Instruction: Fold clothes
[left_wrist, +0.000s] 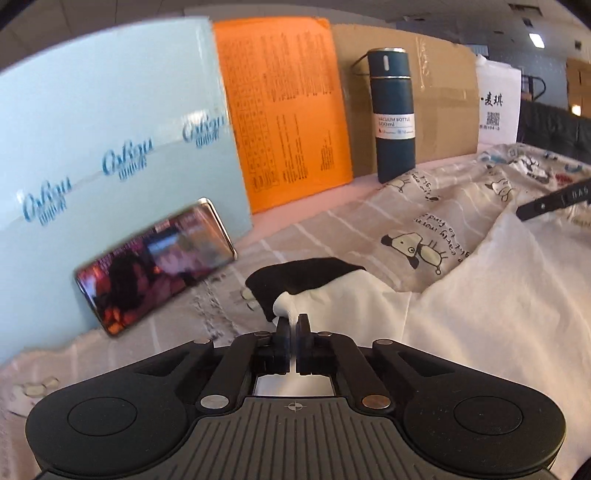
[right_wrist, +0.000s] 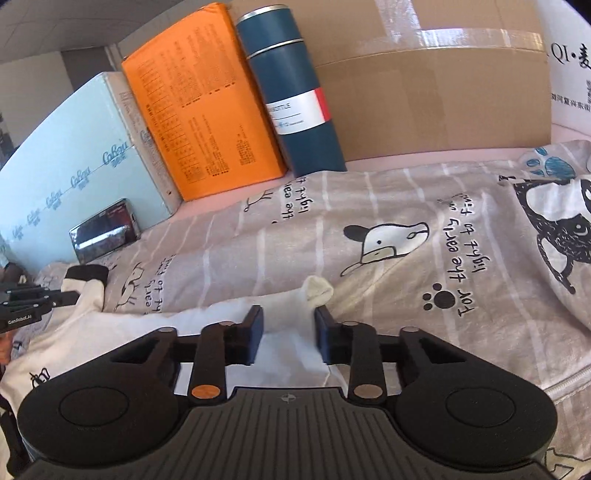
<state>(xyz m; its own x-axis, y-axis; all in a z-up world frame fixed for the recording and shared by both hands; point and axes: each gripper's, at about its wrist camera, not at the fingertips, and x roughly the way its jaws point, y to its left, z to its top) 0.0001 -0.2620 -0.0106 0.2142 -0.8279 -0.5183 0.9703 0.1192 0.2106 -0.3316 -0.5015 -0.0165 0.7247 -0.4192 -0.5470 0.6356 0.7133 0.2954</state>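
Observation:
A white garment (left_wrist: 498, 295) with a black cuff (left_wrist: 295, 275) lies on a beige cartoon-dog sheet (left_wrist: 417, 206). My left gripper (left_wrist: 293, 318) is shut on the white cloth just below the black cuff. In the right wrist view the white garment (right_wrist: 288, 343) runs between the fingers of my right gripper (right_wrist: 288, 320), which is open around it; a bunched white tip (right_wrist: 317, 290) sticks up just beyond the fingers. The left gripper (right_wrist: 40, 299) shows at far left, holding the cuffed end (right_wrist: 86, 275).
Along the back stand a pale blue box (left_wrist: 103, 122), an orange box (left_wrist: 284, 107), a dark teal vacuum bottle (left_wrist: 393, 114), a cardboard box (left_wrist: 443, 103) and a white bag (left_wrist: 496, 103). A phone (left_wrist: 155, 273) leans on the blue box.

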